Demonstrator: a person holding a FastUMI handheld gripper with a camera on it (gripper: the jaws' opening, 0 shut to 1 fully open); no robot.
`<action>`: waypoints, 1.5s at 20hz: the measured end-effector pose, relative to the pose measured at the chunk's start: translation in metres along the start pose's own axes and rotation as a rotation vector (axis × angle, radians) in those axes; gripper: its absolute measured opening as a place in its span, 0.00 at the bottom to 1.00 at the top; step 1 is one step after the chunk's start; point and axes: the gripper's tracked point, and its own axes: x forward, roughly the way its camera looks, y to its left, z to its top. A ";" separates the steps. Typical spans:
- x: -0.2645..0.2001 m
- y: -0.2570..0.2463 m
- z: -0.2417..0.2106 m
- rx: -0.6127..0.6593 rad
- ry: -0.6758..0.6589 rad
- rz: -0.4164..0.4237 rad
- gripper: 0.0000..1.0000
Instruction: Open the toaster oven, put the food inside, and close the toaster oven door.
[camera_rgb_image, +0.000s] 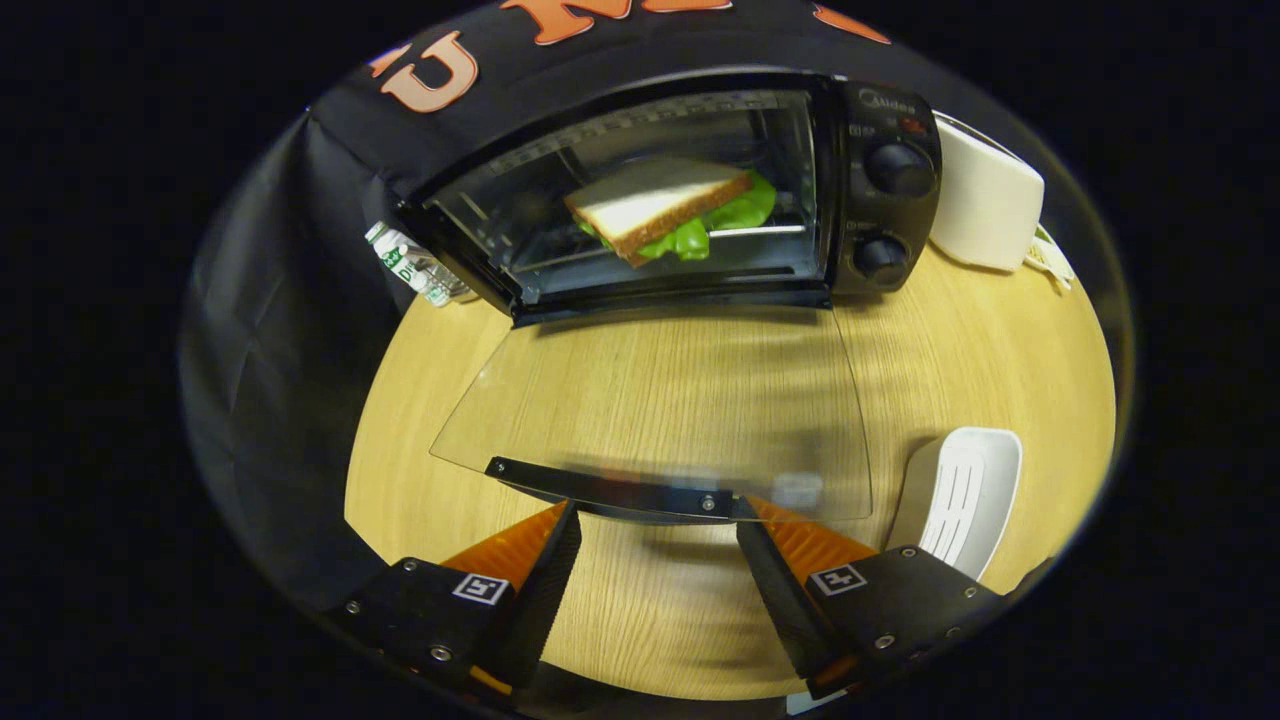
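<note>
Oven (690, 190) sits at the far side of the tabletop (1000, 360), door (660, 400) swung fully down and lying flat toward the tongs. Sandwich (662, 205) is inside on the rack: white bread slice on top, green lettuce sticking out underneath and to the right, tilted a bit. Two knobs (897, 167) on the oven's right panel, one above the other.

Tongs (660, 520) released, fingers spread wide, nothing between them. Tips sit just under the door's near edge, either side of the handle bar (610, 490); can't tell whether they touch it.

Other stuff: white slotted spatula (965, 500) on the tabletop just right of the right finger. White box-like item (985, 205) right of the oven, near the knobs. Plastic bottle (415, 265) with a green label lying at the oven's left, against the black cloth.
</note>
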 end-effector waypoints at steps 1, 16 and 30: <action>-0.007 0.003 0.013 -0.012 -0.032 0.004 0.93; -0.111 0.021 0.191 -0.134 -0.449 -0.020 0.93; -0.363 0.027 0.316 -0.353 -0.990 -0.166 0.98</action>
